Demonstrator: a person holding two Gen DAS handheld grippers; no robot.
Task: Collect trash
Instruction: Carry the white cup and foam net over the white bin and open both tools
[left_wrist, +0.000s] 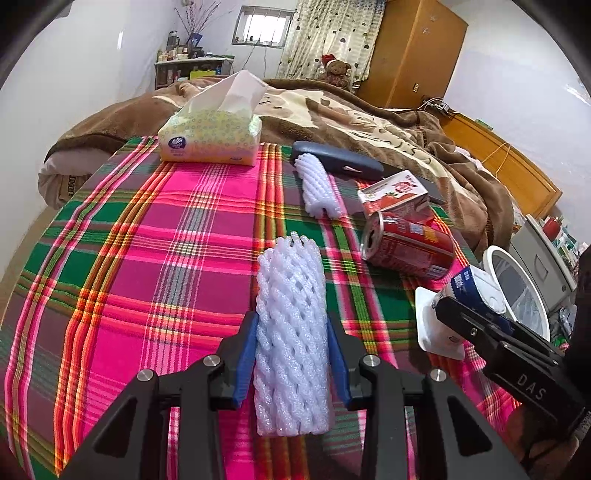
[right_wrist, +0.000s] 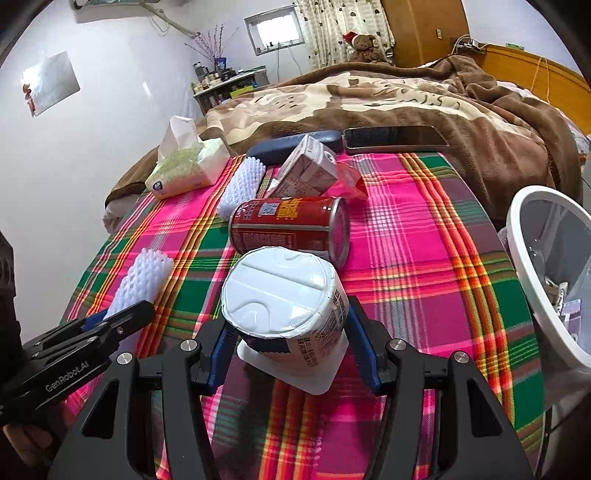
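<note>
Left gripper (left_wrist: 291, 354): blue pads closed on either side of a white foam fruit net (left_wrist: 291, 332), which stands lengthwise between them, its far end pointing away over the plaid tablecloth (left_wrist: 147, 258). Right gripper (right_wrist: 288, 343): jaws fairly wide, pads pressed on the sides of a white yogurt cup (right_wrist: 284, 306) held upside down, base toward the camera, its square rim flange below. Directly beyond the cup: a red drink can (right_wrist: 288, 229) on its side, lying across the line ahead, close to the cup though contact cannot be told. Behind the can: a small drink carton (right_wrist: 306, 170), tilted, with a scrap of red wrapper (right_wrist: 351, 181) beside it. Left of the can: a second foam net (right_wrist: 242, 184), lying flat, well beyond the first. At the cloth's far edge: a dark blue case (right_wrist: 288, 144) and a phone (right_wrist: 395, 138), face up, side by side. Far left corner: a soft tissue pack (left_wrist: 210, 136) with one sheet pulled up. Right of the table, beside its edge: a white-rimmed bin (right_wrist: 528, 266) lined with a clear bag, some items already inside. Beyond the table: a bed with a brown blanket (left_wrist: 369, 114), a teddy bear (left_wrist: 336, 72) in a red hat, a wooden wardrobe (left_wrist: 417, 51), a curtain (left_wrist: 328, 33), a cluttered shelf (left_wrist: 188, 62) against the wall.
</note>
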